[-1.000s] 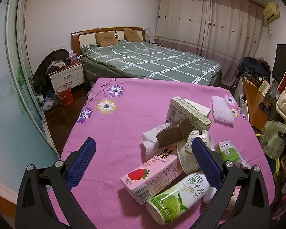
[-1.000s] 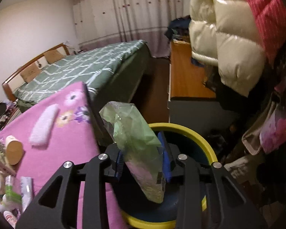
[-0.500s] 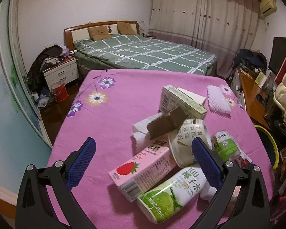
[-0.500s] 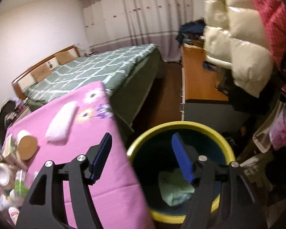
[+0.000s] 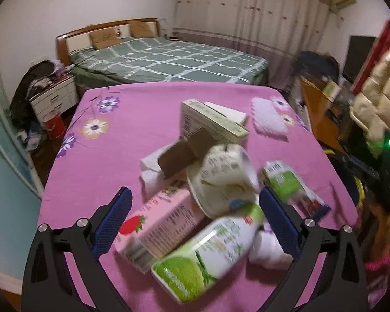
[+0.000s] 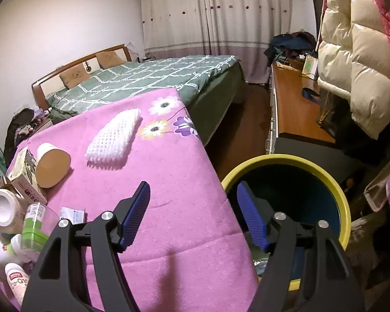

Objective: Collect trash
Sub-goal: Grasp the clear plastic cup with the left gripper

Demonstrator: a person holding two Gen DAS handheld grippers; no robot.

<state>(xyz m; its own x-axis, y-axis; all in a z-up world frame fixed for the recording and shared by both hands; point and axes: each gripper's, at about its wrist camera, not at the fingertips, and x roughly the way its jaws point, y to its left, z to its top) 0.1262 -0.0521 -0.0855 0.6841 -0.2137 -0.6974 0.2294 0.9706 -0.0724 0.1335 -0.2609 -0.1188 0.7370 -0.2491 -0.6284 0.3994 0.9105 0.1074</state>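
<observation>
The left gripper [image 5: 195,218] hangs low over the pink flowered tablecloth [image 5: 111,156] with its 2 blue-padded fingers [image 5: 111,217] spread wide and nothing between them touched. Nearest to it, in the gap, lies a green-labelled bottle [image 5: 208,252] on its side, resting against a pink strawberry milk carton [image 5: 158,223]. Just behind these a white paper cup [image 5: 221,179] leans on the pile, with a green and white pouch [image 5: 286,184] beside it. Beyond the cup sit a brown cardboard piece [image 5: 182,153], folded white tissue [image 5: 150,171] and a pale green box [image 5: 210,122]. Farther still a white nubbed pad [image 5: 269,119] lies near the table's far corner.

The right gripper [image 6: 193,215] is also parted and empty, held above the table's edge, next to the yellow-rimmed bin [image 6: 332,192] that stands on the floor just beside the table. Its inside is dark; what lies in it cannot be made out. At the back stands a bed [image 6: 148,78] with a green checked cover.
</observation>
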